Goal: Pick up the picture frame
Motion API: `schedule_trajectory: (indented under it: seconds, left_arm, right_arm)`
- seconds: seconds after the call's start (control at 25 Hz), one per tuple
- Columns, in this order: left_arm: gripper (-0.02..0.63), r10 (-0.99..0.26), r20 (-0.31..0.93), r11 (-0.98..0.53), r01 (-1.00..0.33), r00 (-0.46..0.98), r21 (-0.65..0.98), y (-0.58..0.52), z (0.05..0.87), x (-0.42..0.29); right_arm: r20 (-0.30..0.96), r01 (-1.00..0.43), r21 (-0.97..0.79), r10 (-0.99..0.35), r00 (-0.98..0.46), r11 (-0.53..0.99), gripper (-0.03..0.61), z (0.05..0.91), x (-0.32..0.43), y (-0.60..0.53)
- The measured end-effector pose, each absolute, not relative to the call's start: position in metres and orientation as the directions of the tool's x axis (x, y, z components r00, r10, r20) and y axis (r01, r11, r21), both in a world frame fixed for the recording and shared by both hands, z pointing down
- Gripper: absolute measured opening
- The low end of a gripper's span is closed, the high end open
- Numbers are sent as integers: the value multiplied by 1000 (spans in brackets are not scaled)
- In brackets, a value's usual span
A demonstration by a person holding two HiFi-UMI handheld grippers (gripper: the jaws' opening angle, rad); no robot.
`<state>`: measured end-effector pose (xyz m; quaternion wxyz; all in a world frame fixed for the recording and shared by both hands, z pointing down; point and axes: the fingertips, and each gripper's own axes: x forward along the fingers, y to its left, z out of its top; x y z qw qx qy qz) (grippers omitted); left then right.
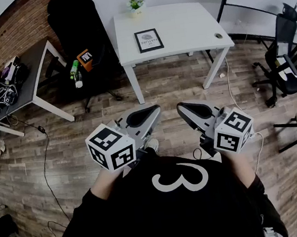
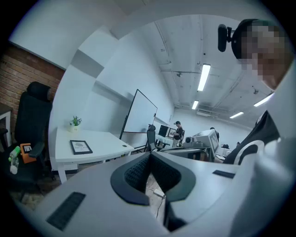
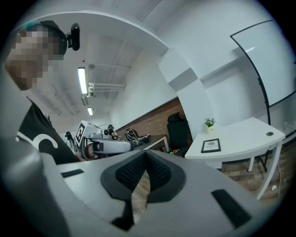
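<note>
The left claw (image 2: 150, 156) is shut tight. Its 2 jaws touch, and nothing is between them. The right claw (image 3: 145, 156) is shut tight too, and it holds nothing. The person holds both claws close to the body, side by side. They point forward and almost level. Only the wood floor (image 1: 176, 82) is under them.

Farther out stands the white table (image 1: 191, 32). The picture frame (image 1: 148, 40) lies flat on top of it, a bit left of the middle. Nothing touches the frame. A small plant (image 1: 135, 4) sits at the back edge of the table, just behind the frame. A black chair (image 1: 78, 27) stands to the left of the white table, and a grey table (image 1: 34, 59) stands farther left.

The frame is well apart from both claws. So I think the job has not really begun: the frame is not touched and not lifted. All of it is left to do. The person has to step up to the table, open 1 claw wide, get its jaws around an edge of the frame, squeeze, and lift. The frame lies flat, so getting a jaw under its edge may be the tricky part.
</note>
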<state>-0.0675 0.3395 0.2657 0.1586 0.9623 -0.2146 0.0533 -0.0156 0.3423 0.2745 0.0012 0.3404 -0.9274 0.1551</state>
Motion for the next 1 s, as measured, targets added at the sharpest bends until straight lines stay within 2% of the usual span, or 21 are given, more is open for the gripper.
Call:
schedule_trajectory:
  seconds: [0.44, 1.0]
  left_arm:
    - [15, -367, 184, -874, -406, 912, 268, 354, 254, -43]
    - [15, -339, 223, -863, -396, 914, 314, 325, 276, -26]
  right_arm:
    - [83, -634, -301, -642, -762, 713, 23, 258, 10, 357]
    - [102, -649, -398, -672, -733, 648, 25, 284, 35, 325]
